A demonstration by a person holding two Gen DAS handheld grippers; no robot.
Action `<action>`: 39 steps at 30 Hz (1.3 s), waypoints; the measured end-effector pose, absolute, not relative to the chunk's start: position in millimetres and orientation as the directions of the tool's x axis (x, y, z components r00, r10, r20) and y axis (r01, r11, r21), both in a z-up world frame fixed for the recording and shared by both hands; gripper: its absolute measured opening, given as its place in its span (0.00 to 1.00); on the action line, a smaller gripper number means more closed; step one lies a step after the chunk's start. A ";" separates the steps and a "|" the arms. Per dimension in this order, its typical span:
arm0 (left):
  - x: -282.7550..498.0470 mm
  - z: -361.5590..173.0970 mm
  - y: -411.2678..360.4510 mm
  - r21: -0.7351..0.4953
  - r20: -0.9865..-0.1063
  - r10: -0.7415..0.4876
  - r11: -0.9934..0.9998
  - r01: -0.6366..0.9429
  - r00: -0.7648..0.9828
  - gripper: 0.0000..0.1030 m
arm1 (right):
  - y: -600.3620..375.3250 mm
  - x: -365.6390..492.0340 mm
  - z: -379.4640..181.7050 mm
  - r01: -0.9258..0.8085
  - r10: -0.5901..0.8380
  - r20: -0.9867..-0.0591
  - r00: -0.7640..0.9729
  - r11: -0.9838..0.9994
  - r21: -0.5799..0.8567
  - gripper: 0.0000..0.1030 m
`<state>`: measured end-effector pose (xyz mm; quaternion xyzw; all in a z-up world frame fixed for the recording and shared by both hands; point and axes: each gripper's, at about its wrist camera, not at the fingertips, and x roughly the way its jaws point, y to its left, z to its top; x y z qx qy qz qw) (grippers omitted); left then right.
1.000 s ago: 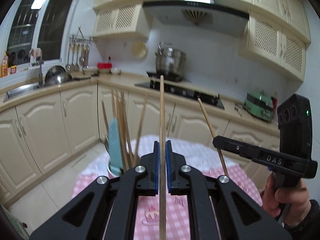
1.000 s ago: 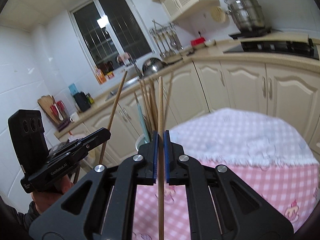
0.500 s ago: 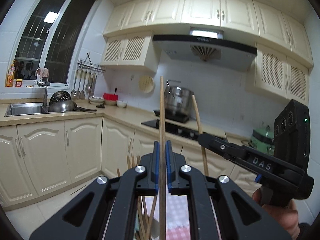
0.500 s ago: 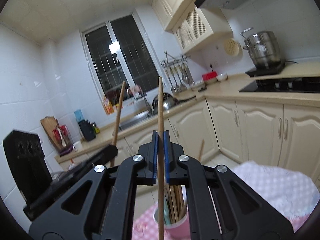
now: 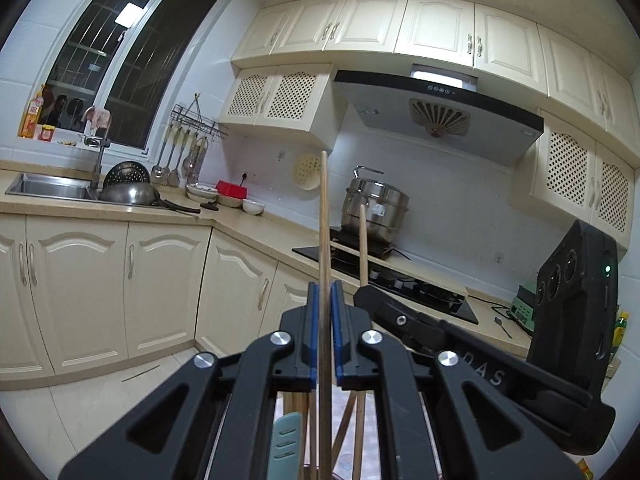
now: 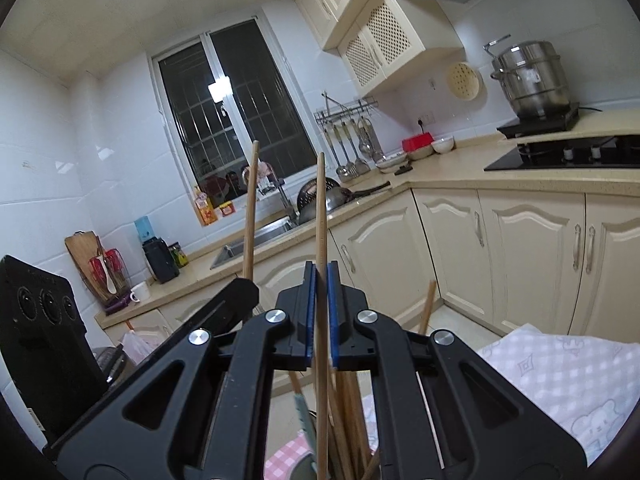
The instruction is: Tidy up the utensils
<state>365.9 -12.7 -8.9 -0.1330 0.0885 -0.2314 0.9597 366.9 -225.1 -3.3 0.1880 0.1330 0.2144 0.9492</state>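
Note:
My left gripper (image 5: 324, 300) is shut on an upright wooden chopstick (image 5: 323, 220). My right gripper (image 6: 321, 280) is shut on another upright wooden chopstick (image 6: 320, 208). Both stand close together above a holder of several chopsticks (image 6: 348, 420) and a teal-handled utensil (image 5: 285, 440). The holder itself is mostly hidden by the gripper bodies. The right gripper (image 5: 366, 294) with its chopstick (image 5: 362, 248) shows in the left wrist view; the left gripper (image 6: 244, 286) with its chopstick (image 6: 250, 208) shows in the right wrist view.
A pink and white checked tablecloth (image 6: 560, 372) covers the table below. Cream cabinets (image 5: 100, 292), a sink (image 5: 52, 188), a hob (image 5: 400, 284) and a steel pot (image 5: 376, 204) line the kitchen walls beyond.
Both grippers have tilted upward and come closer together over the holder, each still holding its chopstick. The table has dropped almost out of view.

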 end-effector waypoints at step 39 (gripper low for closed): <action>252.0 5.2 12.2 -0.135 -0.302 -0.222 0.973 0.189 0.927 0.96 | -278.4 258.1 14.7 -0.184 0.315 -0.349 0.883 0.915 0.359 0.94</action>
